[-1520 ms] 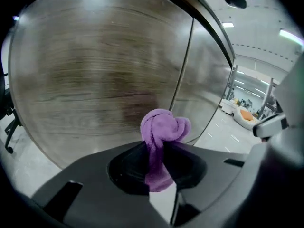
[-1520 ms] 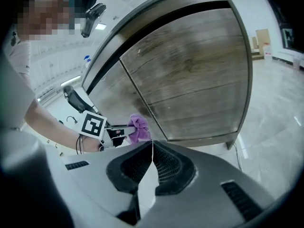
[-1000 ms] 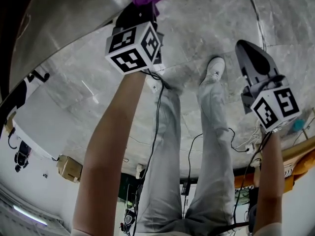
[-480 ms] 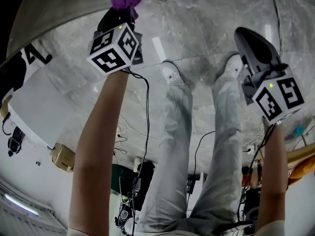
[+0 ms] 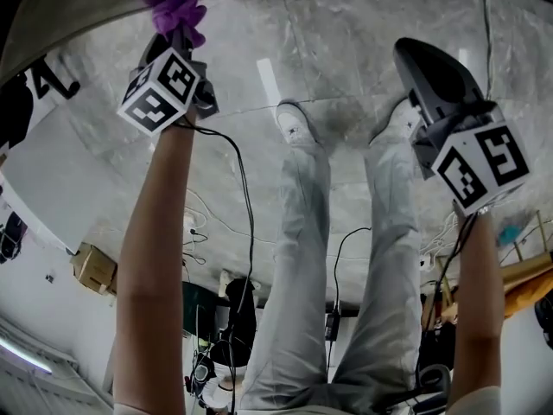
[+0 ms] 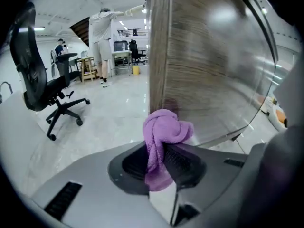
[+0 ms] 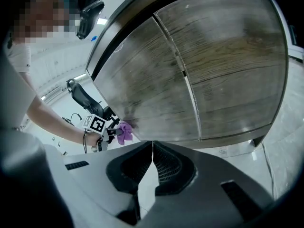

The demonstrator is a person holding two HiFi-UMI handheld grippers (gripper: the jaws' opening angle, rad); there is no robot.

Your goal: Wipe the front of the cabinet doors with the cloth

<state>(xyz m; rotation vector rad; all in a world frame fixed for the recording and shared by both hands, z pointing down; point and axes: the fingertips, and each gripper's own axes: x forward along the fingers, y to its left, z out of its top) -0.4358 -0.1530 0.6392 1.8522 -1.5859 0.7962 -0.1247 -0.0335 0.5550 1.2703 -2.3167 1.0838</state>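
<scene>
touching the cabinet door [image 6: 213, 56], purple cloth [image 6: 164, 132] clenched in left claw [image 6: 159, 160]; right claw [image 7: 152, 145] shut, empty

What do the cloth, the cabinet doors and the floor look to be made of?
The cloth looks like soft terry or microfibre: fuzzy purple nap. The cabinet doors look like wood or wood-look laminate: grey-brown grain, semi-gloss sheen. The floor seems glossy pale tile, marble-veined, with seams and reflections.

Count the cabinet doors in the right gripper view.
2. Left door, with the purple cloth at its lower left corner; right door beside it. Others may lie out of frame.
</scene>
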